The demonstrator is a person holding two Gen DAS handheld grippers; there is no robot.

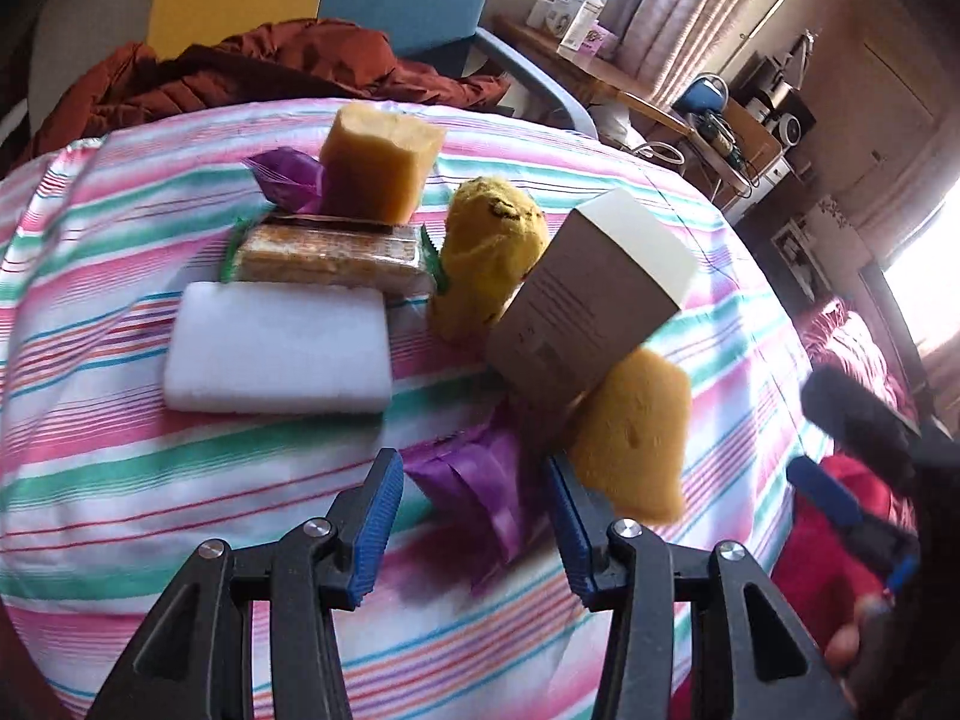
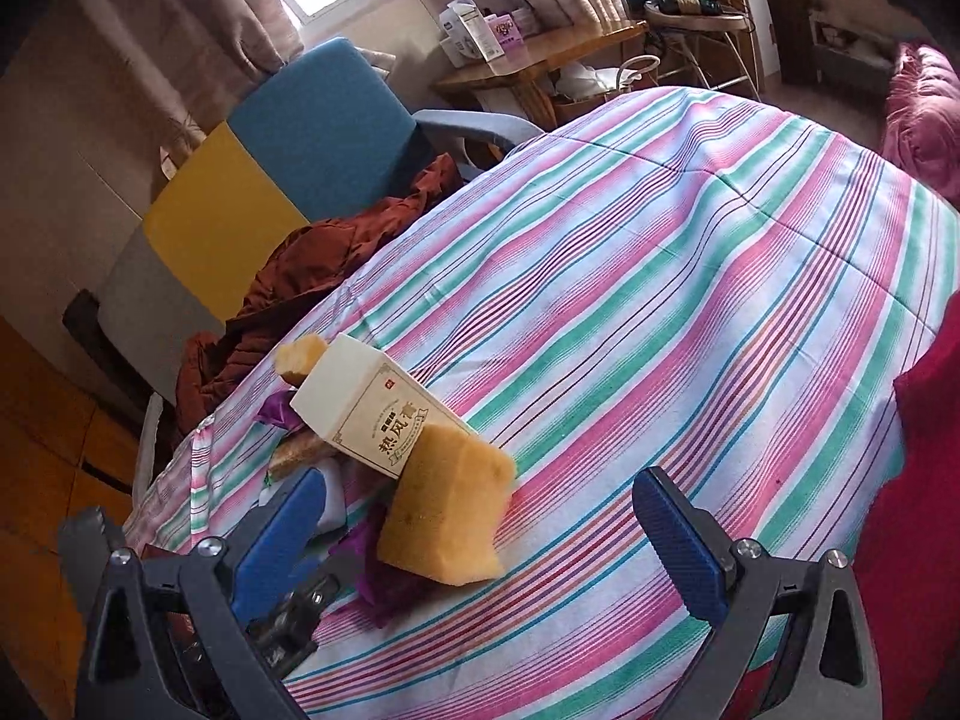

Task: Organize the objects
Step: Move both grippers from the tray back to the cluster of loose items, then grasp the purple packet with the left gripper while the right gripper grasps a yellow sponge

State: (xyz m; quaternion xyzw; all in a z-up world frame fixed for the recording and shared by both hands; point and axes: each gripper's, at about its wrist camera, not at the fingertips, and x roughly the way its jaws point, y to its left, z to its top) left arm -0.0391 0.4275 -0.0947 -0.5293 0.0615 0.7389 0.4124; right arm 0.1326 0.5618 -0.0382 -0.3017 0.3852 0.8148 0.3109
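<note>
On the striped cloth [image 1: 108, 276] lie a white foam block [image 1: 279, 348], a wrapped biscuit pack [image 1: 330, 255], a tan sponge block [image 1: 378, 165] on top, a yellow plush toy [image 1: 489, 246], a cream carton [image 1: 591, 294] leaning on a yellow sponge [image 1: 633, 444], and purple wrappers [image 1: 474, 480]. My left gripper [image 1: 474, 531] is open, its jaws either side of the near purple wrapper. My right gripper [image 2: 480, 546] is open around the yellow sponge [image 2: 447, 510], with the carton [image 2: 375, 405] leaning on it. It also shows at the right edge of the left wrist view [image 1: 864, 516].
A blue and yellow chair [image 2: 288, 144] with a rust-coloured jacket [image 1: 252, 69] stands behind the table. A wooden desk with boxes [image 2: 480, 30] is farther back. A pink cushion [image 2: 924, 114] and red fabric [image 2: 924, 480] lie to the right.
</note>
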